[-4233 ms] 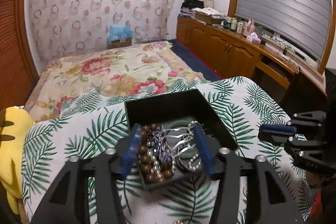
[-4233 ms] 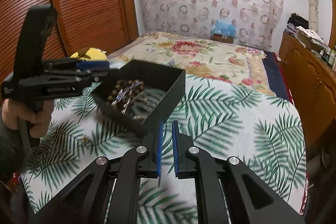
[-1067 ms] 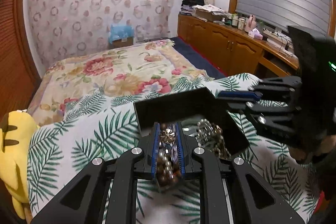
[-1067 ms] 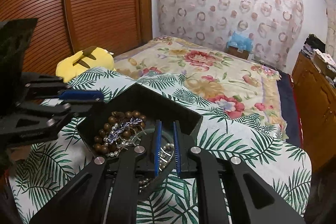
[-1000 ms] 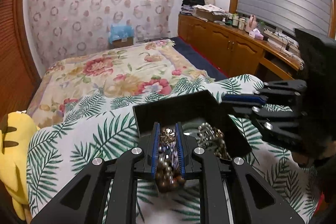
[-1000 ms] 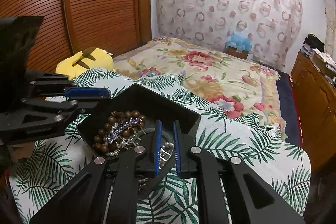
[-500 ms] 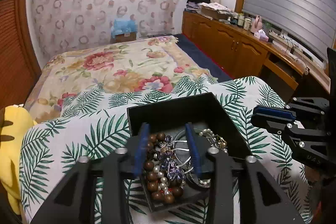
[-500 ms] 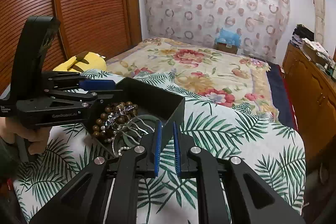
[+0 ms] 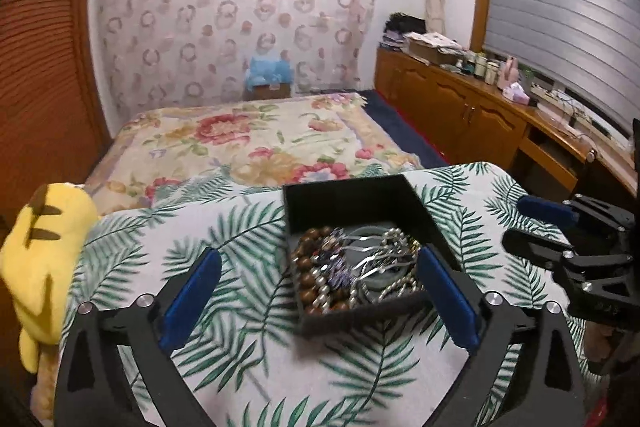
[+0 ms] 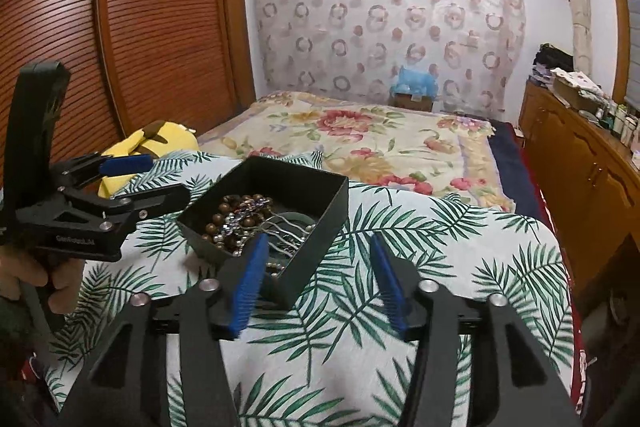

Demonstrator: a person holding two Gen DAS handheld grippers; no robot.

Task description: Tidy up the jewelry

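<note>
On the palm-leaf cloth (image 9: 248,307) sits the black box (image 9: 352,195), and we take it as our landmark — it is open at the top and holds a heap of jewelry (image 9: 352,267): brown wooden beads on its left side, pearl strands and silvery chains tangled beside them. Just in front of the box we see the left hand-held gripper (image 9: 318,297), its jaws opening and already spread wide, with nothing pinched; its right blue pad is at the box's near right corner, the left pad well off to the box's left over the cloth. At the box's near corner in the right wrist view is the right hand-held gripper (image 10: 318,287), jaws also opening — nothing between them but cloth. Left of the box lies a yellow plush toy (image 9: 44,247); behind it stretches a bed (image 9: 248,143) with a floral cover.
</note>
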